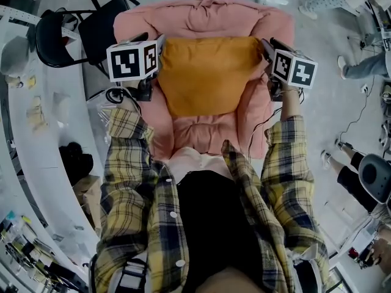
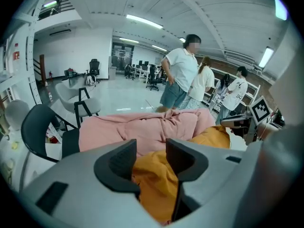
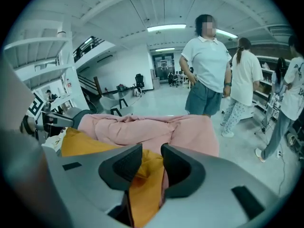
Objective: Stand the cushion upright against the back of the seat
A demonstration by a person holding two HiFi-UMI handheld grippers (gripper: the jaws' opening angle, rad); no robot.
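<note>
An orange cushion [image 1: 208, 72] is held across a pink padded armchair, over its seat [image 1: 201, 133] and just in front of the backrest [image 1: 201, 17]. My left gripper [image 1: 159, 41] grips the cushion's left upper corner, and in the left gripper view orange fabric [image 2: 152, 186] fills the gap between its jaws [image 2: 151, 156]. At the cushion's right upper corner is my right gripper [image 1: 266, 46]. The right gripper view shows a fold of the cushion [image 3: 142, 198] pinched between those jaws [image 3: 151, 163]. The cushion's lower edge hangs toward the seat.
A black chair [image 1: 79, 32] stands left of the armchair, beside a curved white desk [image 1: 36, 163] with clutter. Cables run over the floor at the right [image 1: 360, 112]. Several people stand behind the armchair [image 3: 206, 65], and a person's legs show at the right [image 1: 351, 170].
</note>
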